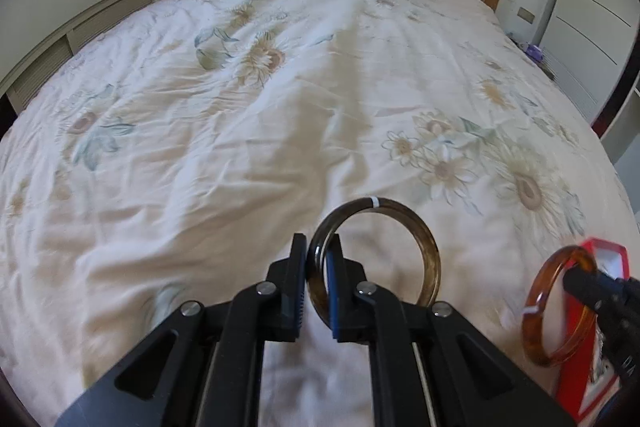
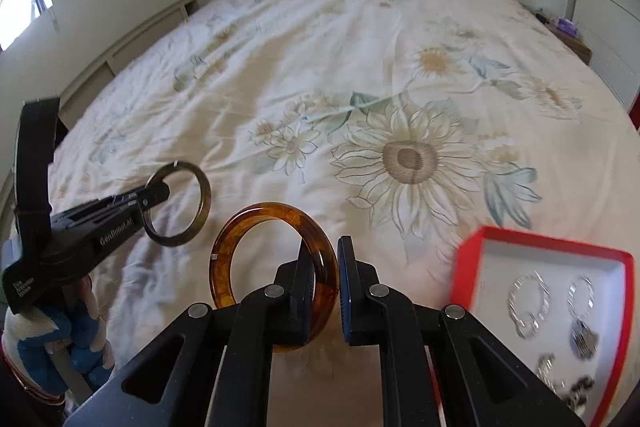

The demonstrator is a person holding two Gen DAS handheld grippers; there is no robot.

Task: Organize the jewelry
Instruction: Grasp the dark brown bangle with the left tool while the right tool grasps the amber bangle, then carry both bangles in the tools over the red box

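Left gripper (image 1: 319,259) pinching dark bangle (image 1: 424,251) rim, right gripper (image 2: 325,263) pinching amber bangle (image 2: 256,223) rim, both held above quilt (image 2: 320,47), red box (image 2: 540,243) right.

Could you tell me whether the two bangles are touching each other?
Apart. The right wrist view shows bedspread between the dark bangle and the amber bangle, each gripped separately.
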